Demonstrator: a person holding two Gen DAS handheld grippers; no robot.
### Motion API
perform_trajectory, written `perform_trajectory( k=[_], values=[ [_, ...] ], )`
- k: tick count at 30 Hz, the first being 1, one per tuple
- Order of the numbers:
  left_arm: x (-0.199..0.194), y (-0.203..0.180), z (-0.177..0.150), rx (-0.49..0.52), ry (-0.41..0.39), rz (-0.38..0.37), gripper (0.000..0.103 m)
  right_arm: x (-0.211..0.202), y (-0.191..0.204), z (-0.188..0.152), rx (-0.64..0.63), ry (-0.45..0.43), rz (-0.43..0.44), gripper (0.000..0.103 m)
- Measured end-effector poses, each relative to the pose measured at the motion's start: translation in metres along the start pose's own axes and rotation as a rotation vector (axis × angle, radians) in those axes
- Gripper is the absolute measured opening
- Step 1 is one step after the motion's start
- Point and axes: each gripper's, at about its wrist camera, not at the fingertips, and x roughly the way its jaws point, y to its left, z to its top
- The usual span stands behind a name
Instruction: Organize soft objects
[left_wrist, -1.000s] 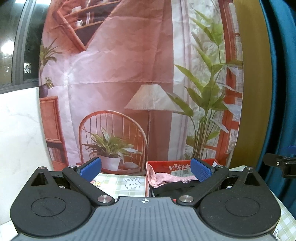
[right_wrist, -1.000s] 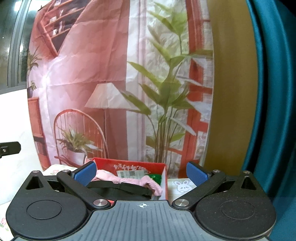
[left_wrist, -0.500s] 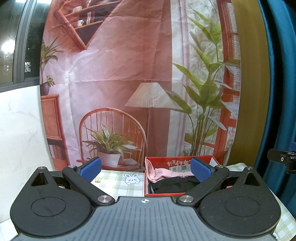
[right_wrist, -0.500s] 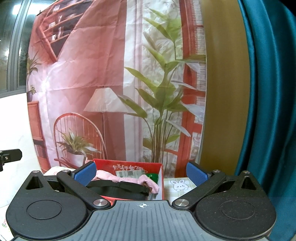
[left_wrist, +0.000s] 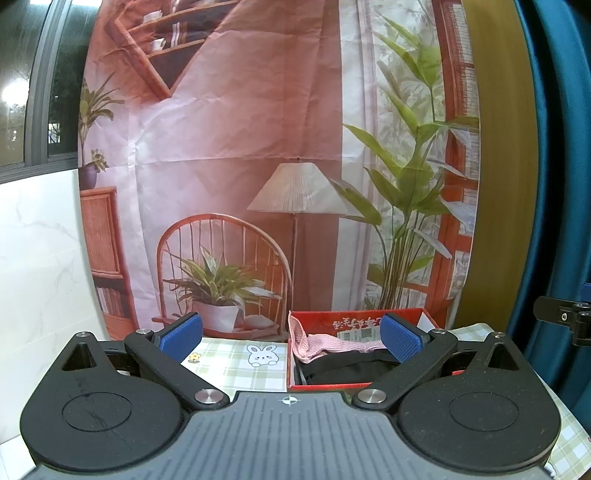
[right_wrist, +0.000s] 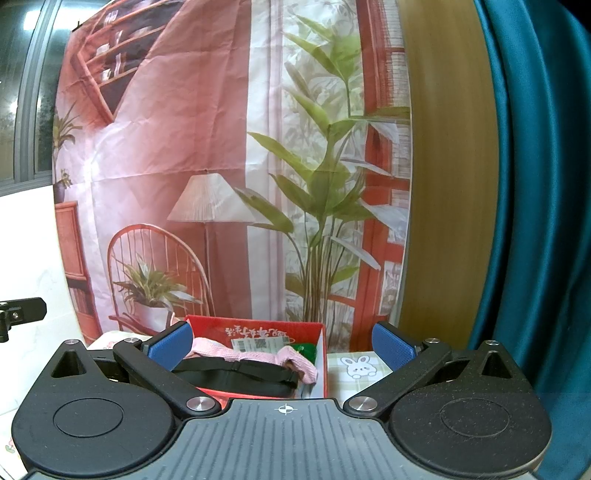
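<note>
Tablecloth (left_wrist: 236, 363) — red box (left_wrist: 317, 325) beyond hand-held gripper (left_wrist: 291, 338).

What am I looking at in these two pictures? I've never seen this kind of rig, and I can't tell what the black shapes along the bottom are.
Each picture comes from a camera mounted on a handheld gripper, looking forward along its two fingers. The black shapes are the gripper's body and arms; the blue pads are its fingertips. One picture is from the left gripper, the other from the right gripper. Both are open and hold nothing.

Ahead, on a checked tablecloth with rabbit drawings, stands a red box. Inside lie a pink cloth, a black soft item, something green and a printed label. The chair, lamp and plants behind are only a printed backdrop. A teal curtain hangs on the right.
</note>
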Motion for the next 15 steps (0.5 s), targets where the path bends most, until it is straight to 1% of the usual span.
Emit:
perform_trajectory(
  k=[15],
  values=[
    [0.0013, 0.0025, 0.0001, 0.008, 0.004, -0.010, 0.103, -0.0012, -0.0009, -0.0022, 0.001, 0.004, -0.003, 0.103]
  ],
)
